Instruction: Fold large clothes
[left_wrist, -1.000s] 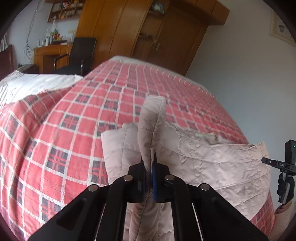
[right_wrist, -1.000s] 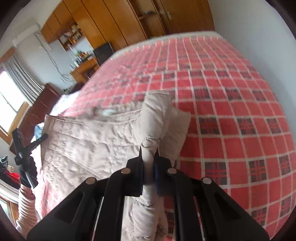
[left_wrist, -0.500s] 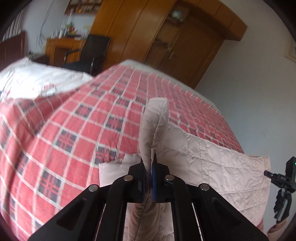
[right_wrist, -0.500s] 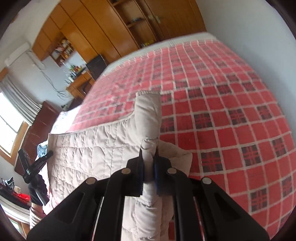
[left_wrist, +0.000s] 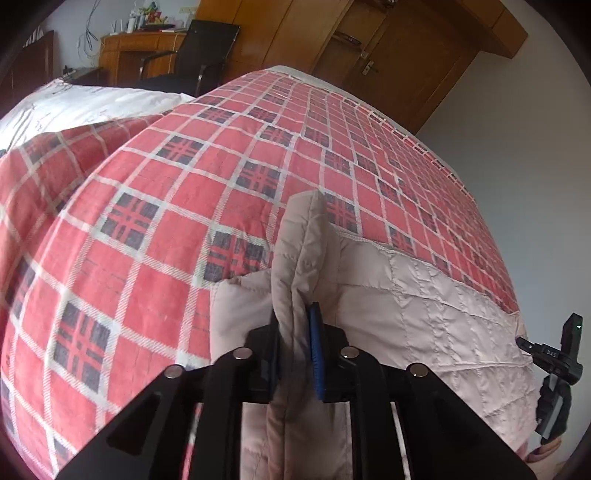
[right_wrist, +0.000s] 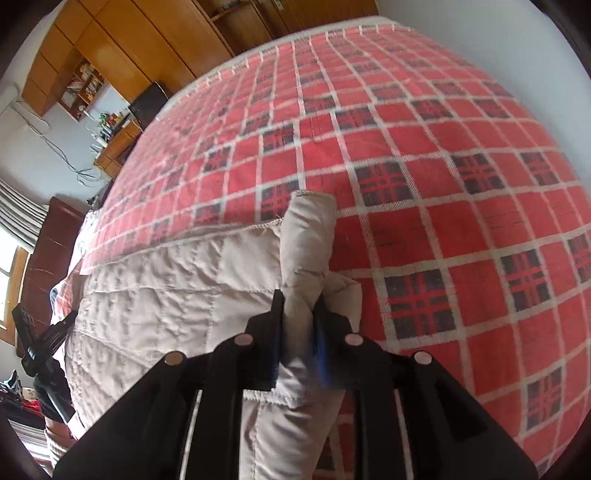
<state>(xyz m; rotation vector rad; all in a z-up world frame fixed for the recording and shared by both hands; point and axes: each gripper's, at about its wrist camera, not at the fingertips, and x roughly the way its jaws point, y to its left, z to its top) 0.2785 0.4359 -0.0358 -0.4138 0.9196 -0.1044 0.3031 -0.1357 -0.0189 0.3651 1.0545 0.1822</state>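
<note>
left gripper (left_wrist: 295, 332): fingers clamped on quilted garment (left_wrist: 436, 317) corner.
right gripper (right_wrist: 299, 325): likewise clamped.
risk: uneven pull skews fold on bed (right_wrist: 424, 147); thick padding may slip.

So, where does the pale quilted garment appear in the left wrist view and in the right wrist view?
Left wrist view: the quilted garment fills the lower right, a bunched fold pinched in the left tongs.
Right wrist view: it fills the lower left, another fold pinched in the right tongs.
Shared landmark: the red plaid blanket under it, and the wooden wardrobe behind.
</note>
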